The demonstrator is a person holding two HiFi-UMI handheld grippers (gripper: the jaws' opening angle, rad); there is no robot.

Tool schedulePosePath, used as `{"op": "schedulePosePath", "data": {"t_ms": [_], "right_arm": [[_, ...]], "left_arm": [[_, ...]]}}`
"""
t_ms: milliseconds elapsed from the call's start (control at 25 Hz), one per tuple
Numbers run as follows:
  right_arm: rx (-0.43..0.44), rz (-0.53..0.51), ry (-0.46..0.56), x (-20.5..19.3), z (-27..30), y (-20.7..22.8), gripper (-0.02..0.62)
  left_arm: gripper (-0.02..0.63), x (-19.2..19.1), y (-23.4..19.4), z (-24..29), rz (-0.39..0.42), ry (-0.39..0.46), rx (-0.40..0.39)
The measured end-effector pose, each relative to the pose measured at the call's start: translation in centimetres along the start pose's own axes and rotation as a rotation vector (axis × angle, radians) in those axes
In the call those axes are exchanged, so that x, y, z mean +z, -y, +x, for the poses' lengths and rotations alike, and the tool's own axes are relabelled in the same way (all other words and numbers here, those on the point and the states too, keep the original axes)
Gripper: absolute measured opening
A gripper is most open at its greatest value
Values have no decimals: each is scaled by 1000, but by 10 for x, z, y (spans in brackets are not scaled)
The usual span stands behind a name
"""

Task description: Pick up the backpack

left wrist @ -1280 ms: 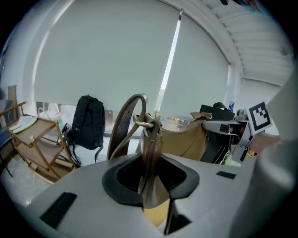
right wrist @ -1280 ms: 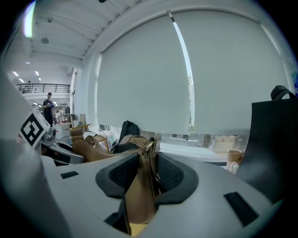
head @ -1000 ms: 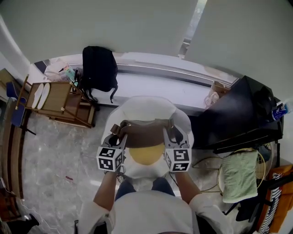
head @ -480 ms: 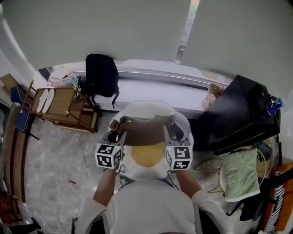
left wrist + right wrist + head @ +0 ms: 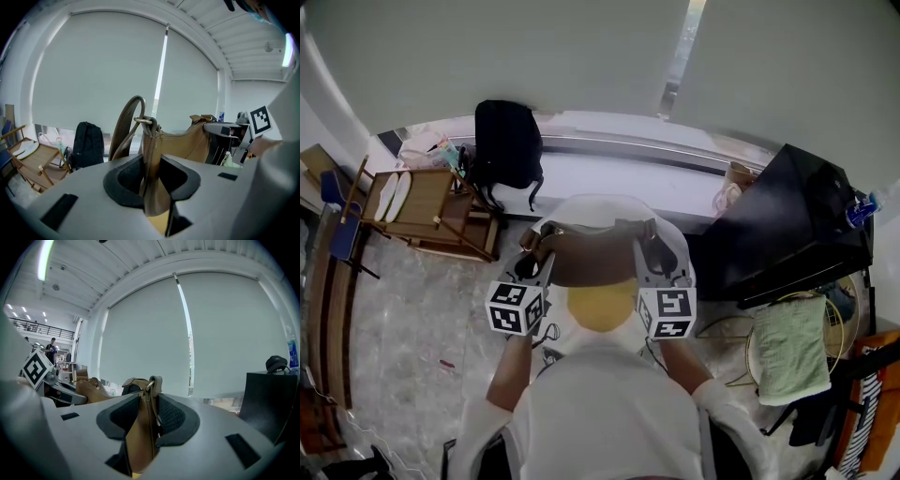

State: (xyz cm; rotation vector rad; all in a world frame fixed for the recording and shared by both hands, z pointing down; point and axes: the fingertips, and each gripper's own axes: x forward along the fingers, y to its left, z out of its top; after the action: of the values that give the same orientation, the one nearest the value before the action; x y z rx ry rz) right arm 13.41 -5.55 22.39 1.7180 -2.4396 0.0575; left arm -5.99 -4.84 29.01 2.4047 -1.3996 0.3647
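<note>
Room and surface: the floor (image 5: 403, 319) is grey marbled stone. A round white tabletop (image 5: 581, 208) stands in front of the person. Behind it a long white window ledge (image 5: 628, 167) runs under pale roller blinds (image 5: 534, 56). A black backpack (image 5: 506, 141) stands upright at the left end of the ledge, beside a slatted wooden rack (image 5: 431, 211). A black cabinet (image 5: 787, 225) stands at the right. Near it a green towel (image 5: 787, 347) lies over a round wire frame.

Task item: the brown leather bag (image 5: 595, 264) is held off the tabletop, stretched level between the two grippers. The left gripper (image 5: 151, 183) has its fingers (image 5: 124, 180) partly closed on one end of the bag, pads pressing the leather. The right gripper (image 5: 146, 420) grips the other end the same way.

Change from the earlier frame: both grippers and the bag sit higher and closer to the head camera. The bag now covers more of the tabletop. The grip is unchanged on both sides.

Materials and shapes: the bag is smooth tan-brown leather with a flat strap (image 5: 126, 129) looping up from a brass-coloured metal ring (image 5: 143, 120). The fingers are grey, with dark textured pads curving inward. Each marker cube (image 5: 514, 307) is white with black square patterns. Under the bag lies a yellow rounded shape (image 5: 600, 309); what it is cannot be told.
</note>
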Motion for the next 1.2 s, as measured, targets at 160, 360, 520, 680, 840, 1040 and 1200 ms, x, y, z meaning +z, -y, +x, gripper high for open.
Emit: {"op": "schedulePosePath", "data": {"t_ms": [160,360,520,680,840,1040,1200], "right_arm": [[-4,2,28,10,-6,-3,146],[-16,13,52,18,-14,0,146],[-29,20,66,24,-18,3,146],[-42,21,77,31,-22,5,146],[-54,30,74,32,-29,9,146],[-78,44,68,27,-38,15,146],[-102,50,66,24,-42,17,145]], "left_arm": [[106,11,-1,-5,23,17,-3],[104,27,2,-5,62,33,-21],[103,36,5,-3,82,44,-39],[103,44,8,-4,94,54,-55],[104,47,14,-3,106,55,-72],[103,46,22,0,117,49,-97],[103,44,26,4,116,46,-110]]}}
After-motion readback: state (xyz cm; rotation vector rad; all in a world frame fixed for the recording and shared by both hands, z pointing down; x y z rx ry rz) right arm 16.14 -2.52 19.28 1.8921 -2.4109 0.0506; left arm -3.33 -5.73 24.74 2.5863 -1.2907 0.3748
